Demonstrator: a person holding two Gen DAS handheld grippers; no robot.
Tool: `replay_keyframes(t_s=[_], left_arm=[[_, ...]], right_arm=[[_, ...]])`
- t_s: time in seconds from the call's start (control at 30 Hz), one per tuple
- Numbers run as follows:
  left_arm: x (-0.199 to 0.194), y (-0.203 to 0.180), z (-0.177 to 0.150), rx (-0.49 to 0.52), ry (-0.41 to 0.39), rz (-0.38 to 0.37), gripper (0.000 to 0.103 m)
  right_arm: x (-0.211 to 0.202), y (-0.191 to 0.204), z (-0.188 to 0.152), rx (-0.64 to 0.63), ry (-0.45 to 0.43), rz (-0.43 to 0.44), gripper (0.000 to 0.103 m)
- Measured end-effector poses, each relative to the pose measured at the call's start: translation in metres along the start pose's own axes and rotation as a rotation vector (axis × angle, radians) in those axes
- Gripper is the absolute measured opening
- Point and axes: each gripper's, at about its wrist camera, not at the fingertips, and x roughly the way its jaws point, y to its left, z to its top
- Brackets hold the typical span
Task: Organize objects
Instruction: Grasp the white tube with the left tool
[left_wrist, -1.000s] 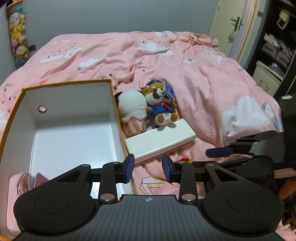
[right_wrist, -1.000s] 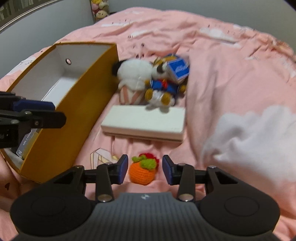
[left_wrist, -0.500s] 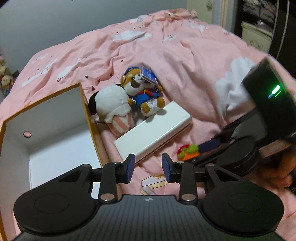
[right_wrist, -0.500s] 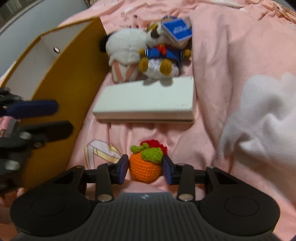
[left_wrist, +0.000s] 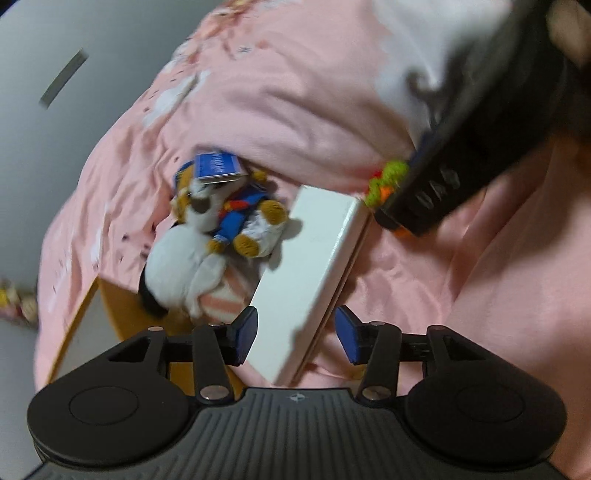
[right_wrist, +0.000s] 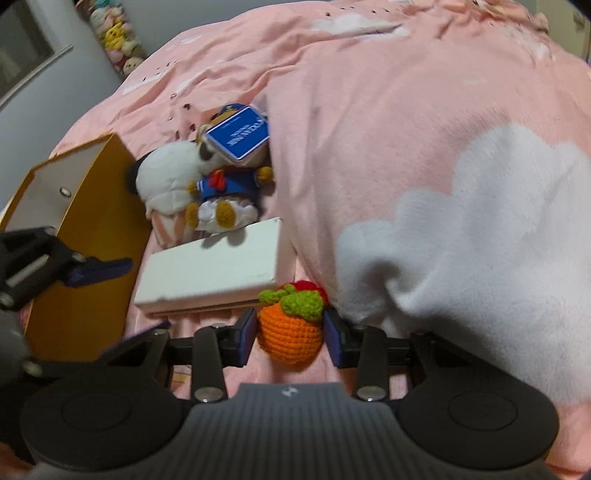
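Right gripper (right_wrist: 290, 334) jaws pinch the soft, light crochet orange (right_wrist: 290, 328) around its middle. Left gripper (left_wrist: 295, 334) jaws, just widened, straddle the stiff white box (left_wrist: 310, 273) low in frame, not yet gripping.

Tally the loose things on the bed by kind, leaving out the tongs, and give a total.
Plush toys: 2, sailor bear and white plush
Crocheted orange fruit: 1
Flat white box: 1
Open yellow box: 1
Total: 5
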Motion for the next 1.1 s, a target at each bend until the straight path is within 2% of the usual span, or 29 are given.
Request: replay_keyframes(t_s=[0.07,0.27,0.4,0.5,0.63,0.83,1.1], left_arm=[[0.011,-0.009,0.002,0.062,0.012,0.024,0.057],[0.034,-0.027,0.007,0.163,0.045,0.052,0.058],[0.045,-0.03,0.014,0.204,0.064,0.087,0.06],[0.05,-0.03,0.018,0.215,0.073,0.08,0.06],[0.055,-0.029,0.02,0.218,0.074,0.09,0.059],[0.049,-0.025,0.018,0.199,0.06,0.086,0.05],[0.016,-0.007,0.011,0.056,0.001,0.078,0.036]], right_arm=[[0.001,-0.003,-0.001,0.025,0.0,0.009,0.041],[0.008,-0.01,0.002,0.065,0.017,0.037,0.041],[0.013,-0.012,0.004,0.082,0.029,0.047,0.042],[0.015,-0.017,0.005,0.112,0.035,0.062,0.042],[0.016,-0.023,0.006,0.163,0.035,0.074,0.042],[0.013,-0.021,0.005,0.17,0.015,0.078,0.041],[-0.002,-0.024,0.001,0.199,-0.034,0.094,0.041]])
